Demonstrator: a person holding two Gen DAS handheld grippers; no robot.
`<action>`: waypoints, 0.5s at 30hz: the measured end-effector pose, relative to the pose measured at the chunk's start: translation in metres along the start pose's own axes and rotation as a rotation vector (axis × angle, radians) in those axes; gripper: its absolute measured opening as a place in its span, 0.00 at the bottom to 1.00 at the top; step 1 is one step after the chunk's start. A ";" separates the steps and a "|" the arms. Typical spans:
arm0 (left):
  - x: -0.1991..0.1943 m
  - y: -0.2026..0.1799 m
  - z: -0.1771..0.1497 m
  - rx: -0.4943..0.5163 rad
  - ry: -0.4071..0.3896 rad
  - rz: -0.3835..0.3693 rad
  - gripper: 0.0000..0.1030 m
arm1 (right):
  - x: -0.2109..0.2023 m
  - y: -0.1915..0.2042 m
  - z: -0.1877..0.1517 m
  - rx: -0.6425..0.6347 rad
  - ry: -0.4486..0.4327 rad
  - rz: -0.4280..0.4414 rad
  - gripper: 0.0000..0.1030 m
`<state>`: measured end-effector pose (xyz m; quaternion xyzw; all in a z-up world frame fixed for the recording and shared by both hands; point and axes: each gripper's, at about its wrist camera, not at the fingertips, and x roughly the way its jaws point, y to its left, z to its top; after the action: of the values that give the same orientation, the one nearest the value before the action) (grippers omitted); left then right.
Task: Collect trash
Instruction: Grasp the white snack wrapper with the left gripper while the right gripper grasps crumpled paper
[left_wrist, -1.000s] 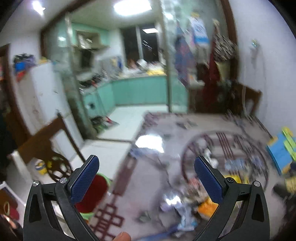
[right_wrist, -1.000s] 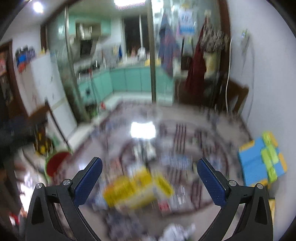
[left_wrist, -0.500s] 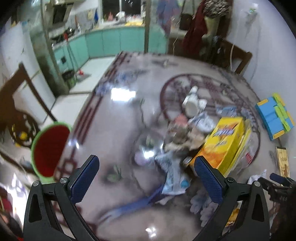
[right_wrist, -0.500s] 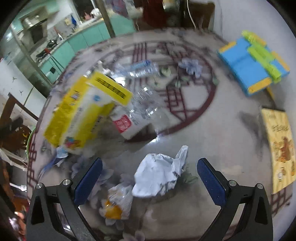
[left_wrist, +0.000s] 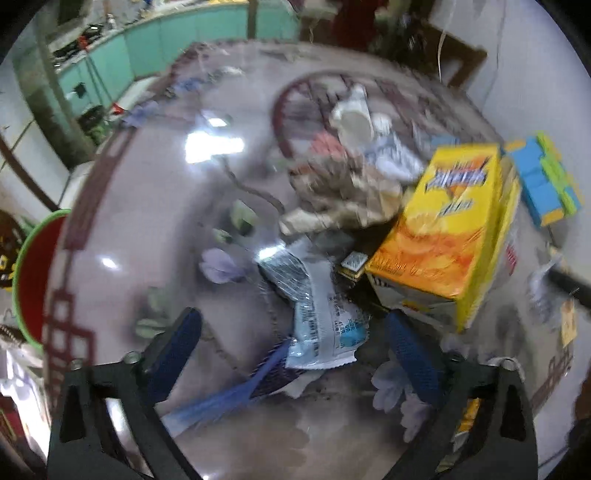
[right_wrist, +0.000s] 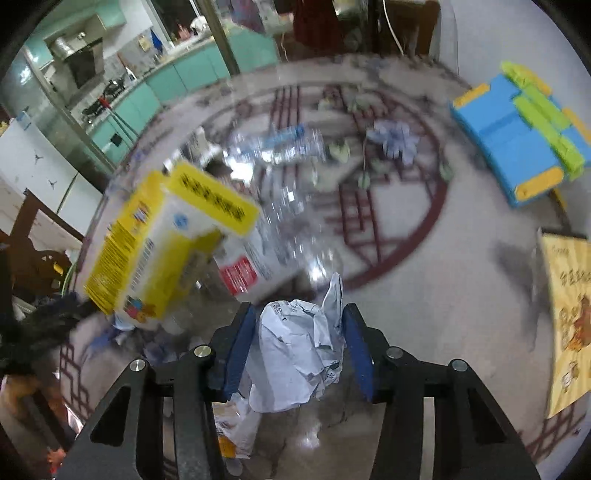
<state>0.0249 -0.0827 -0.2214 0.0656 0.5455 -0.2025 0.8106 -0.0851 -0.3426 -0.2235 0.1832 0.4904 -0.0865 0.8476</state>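
Trash litters the patterned floor (right_wrist: 424, 295), and the piece that matters most right now is the crumpled white paper (right_wrist: 299, 354), low and centre in the right wrist view, lying directly between the two blue pads of the right gripper (right_wrist: 299, 347). Its jaws are closing around the paper; the pads sit just beside its crinkled edges, and whether they press on it yet I cannot tell, so I judge the grasp not yet finished. The paper's long axis runs roughly up the frame, along the fingers, so the pads meet its narrower sides. This gripper points steeply down at the floor. A yellow carton (right_wrist: 166, 243) stands just upper left of it. In the left wrist view the left gripper (left_wrist: 295, 350) is wide, only beginning to close, also angled down, with a flat white-and-blue wrapper (left_wrist: 317, 314) between and slightly ahead of its fingertips, its length running up the frame. A red bin with a green rim (left_wrist: 33, 280) sits at the left edge, probably where both pieces should go.
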 end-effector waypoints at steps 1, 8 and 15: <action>0.006 -0.003 0.000 0.009 0.017 -0.003 0.80 | -0.005 0.002 0.003 -0.002 -0.012 0.001 0.46; 0.015 -0.008 0.008 0.029 0.023 -0.062 0.34 | -0.035 0.020 0.010 -0.015 -0.071 0.003 0.47; -0.019 0.025 0.000 -0.024 -0.025 -0.008 0.22 | -0.068 0.053 0.020 -0.061 -0.156 0.026 0.47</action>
<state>0.0289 -0.0552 -0.2067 0.0510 0.5379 -0.2001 0.8173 -0.0856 -0.3040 -0.1436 0.1566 0.4229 -0.0746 0.8894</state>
